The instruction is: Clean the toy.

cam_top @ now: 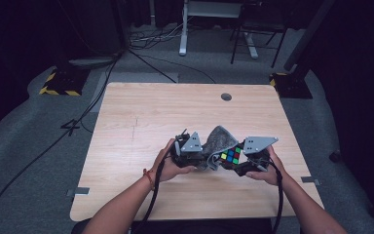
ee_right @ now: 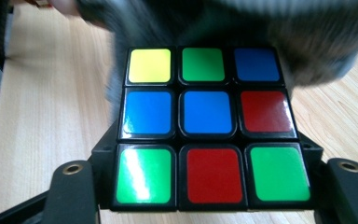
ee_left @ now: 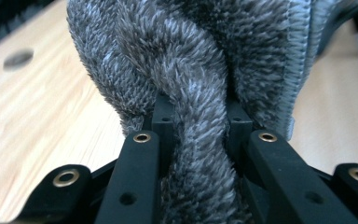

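A grey fluffy cloth (cam_top: pixel 219 139) is bunched above the table between my two grippers. My left gripper (cam_top: pixel 191 148) is shut on a fold of it; in the left gripper view the cloth (ee_left: pixel 193 93) rises thick between the two black jaws, and the gripper (ee_left: pixel 198 123) pinches it. A scrambled colour cube (cam_top: pixel 231 156) sits in my right gripper (cam_top: pixel 246 158), which is shut on its sides. In the right gripper view the cube (ee_right: pixel 208 123) shows yellow, green, blue and red tiles, with my gripper (ee_right: pixel 209 177) clamped on it and the blurred cloth (ee_right: pixel 279 32) touching its far edge.
The wooden table (cam_top: pixel 141 117) has a round cable hole (cam_top: pixel 226 96) near its far edge. Black cables run from both grippers off the near edge. Beyond the table are floor cables, a chair and stand legs (cam_top: pixel 182 34).
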Demonstrator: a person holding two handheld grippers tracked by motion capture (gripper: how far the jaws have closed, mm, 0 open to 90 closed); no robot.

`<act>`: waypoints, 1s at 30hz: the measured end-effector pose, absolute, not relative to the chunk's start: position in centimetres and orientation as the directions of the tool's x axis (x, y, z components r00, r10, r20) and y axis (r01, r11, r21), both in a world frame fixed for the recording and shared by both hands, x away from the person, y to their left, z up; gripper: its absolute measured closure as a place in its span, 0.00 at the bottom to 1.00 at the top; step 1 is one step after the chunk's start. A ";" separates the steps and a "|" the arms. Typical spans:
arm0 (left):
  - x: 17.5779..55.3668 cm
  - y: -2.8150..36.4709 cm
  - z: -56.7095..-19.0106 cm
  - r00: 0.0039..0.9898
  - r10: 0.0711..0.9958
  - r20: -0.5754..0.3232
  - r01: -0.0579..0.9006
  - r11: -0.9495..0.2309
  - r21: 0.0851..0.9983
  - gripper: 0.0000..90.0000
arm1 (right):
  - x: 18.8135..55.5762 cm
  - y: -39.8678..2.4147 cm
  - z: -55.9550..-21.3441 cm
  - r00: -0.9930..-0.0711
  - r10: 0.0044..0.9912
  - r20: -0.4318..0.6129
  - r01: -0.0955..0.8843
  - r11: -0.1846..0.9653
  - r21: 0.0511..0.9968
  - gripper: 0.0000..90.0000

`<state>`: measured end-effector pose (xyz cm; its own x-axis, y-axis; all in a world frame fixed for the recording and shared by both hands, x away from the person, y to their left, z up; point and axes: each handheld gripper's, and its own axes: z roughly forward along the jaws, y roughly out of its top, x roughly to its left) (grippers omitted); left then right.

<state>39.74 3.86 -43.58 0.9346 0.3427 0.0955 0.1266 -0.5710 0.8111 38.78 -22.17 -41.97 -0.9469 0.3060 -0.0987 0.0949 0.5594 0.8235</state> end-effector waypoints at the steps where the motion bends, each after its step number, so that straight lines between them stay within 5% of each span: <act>1: 39.7 3.9 -43.6 0.935 0.343 0.095 0.127 -0.571 0.811 0.82 | 38.7 -22.2 -41.9 -0.947 0.305 -0.100 0.093 0.559 0.824 0.38; 6: 40.9 2.6 -45.7 0.938 0.346 -0.012 0.227 -0.587 0.777 0.82 | 38.5 -22.1 -41.7 -0.946 0.306 -0.108 0.084 0.553 0.829 0.38; 23: 40.2 4.5 -43.4 0.954 0.297 -0.043 0.180 -0.451 0.874 0.82 | 38.5 -23.2 -40.8 -0.941 0.321 -0.107 0.069 0.490 0.869 0.38; 30: 40.4 4.5 -44.0 0.950 0.310 -0.029 0.190 -0.503 0.843 0.82 | 38.4 -23.0 -41.0 -0.942 0.316 -0.113 0.065 0.501 0.863 0.38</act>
